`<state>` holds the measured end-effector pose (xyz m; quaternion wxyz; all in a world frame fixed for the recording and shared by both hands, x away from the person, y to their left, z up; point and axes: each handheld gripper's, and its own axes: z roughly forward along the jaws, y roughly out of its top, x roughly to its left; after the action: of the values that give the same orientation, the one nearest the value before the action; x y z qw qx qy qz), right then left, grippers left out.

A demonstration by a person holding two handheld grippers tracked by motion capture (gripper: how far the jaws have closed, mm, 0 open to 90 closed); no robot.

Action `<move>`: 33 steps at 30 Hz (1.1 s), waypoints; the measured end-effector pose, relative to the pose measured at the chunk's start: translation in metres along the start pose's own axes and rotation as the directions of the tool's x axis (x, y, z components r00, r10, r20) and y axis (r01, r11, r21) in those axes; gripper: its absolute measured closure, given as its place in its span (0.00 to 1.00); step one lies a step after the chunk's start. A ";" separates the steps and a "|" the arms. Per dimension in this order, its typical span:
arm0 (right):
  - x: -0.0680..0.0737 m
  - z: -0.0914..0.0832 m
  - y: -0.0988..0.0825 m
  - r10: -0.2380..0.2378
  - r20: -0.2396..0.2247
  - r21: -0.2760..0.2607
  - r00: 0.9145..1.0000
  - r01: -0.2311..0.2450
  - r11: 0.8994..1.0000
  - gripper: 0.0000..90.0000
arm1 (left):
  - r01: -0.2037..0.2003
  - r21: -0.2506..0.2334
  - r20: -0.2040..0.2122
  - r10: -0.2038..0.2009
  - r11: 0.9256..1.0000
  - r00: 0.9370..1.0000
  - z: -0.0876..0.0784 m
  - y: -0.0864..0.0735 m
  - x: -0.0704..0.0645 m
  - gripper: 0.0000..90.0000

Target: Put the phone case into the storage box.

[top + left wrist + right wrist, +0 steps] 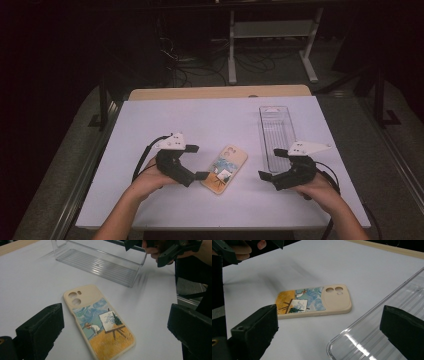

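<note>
High view: a cream-coloured phone case printed with a painter at an easel in a wheat field lies flat on the white-covered desk, picture side up. The left tongs sit just left of the phone case, jaws spread wide, the lower jaw tip touching or nearly touching its left edge; nothing is held. The right tongs are right of the phone case, a little apart from it, jaws also spread and empty. A clear ribbed plastic rectangular tray lies beyond and to the right of the phone case, its near end just behind the right tongs.

Left gripper view: the phone case lies between the two wide-apart black jaws, camera cut-outs pointing away. The clear tray stands beyond it, and the right tongs hang above the tray's far corner.

Right gripper view: the phone case lies ahead of the gaping jaws, nearer the left one; the clear tray is close at the right of the case.
</note>
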<state>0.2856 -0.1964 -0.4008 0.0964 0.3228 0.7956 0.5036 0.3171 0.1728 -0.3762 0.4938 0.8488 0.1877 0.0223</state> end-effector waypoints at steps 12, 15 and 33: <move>0.000 0.000 0.000 0.000 -0.004 0.001 1.000 0.000 1.000 0.01 | -0.004 0.000 0.019 0.004 1.000 1.000 0.018 0.008 -0.001 0.00; 0.000 0.000 0.000 0.000 -0.004 0.001 1.000 0.000 1.000 0.01 | -0.013 0.001 0.022 0.013 1.000 1.000 0.021 0.009 -0.002 0.00; -0.001 0.000 0.000 -0.004 -0.007 0.002 1.000 0.004 1.000 0.02 | -0.035 0.041 0.026 0.034 0.999 0.999 0.045 0.007 -0.010 0.18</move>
<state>0.2856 -0.1972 -0.4010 0.0944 0.3196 0.7970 0.5037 0.3203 0.1288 -0.3918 0.4778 0.8622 0.1673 0.0160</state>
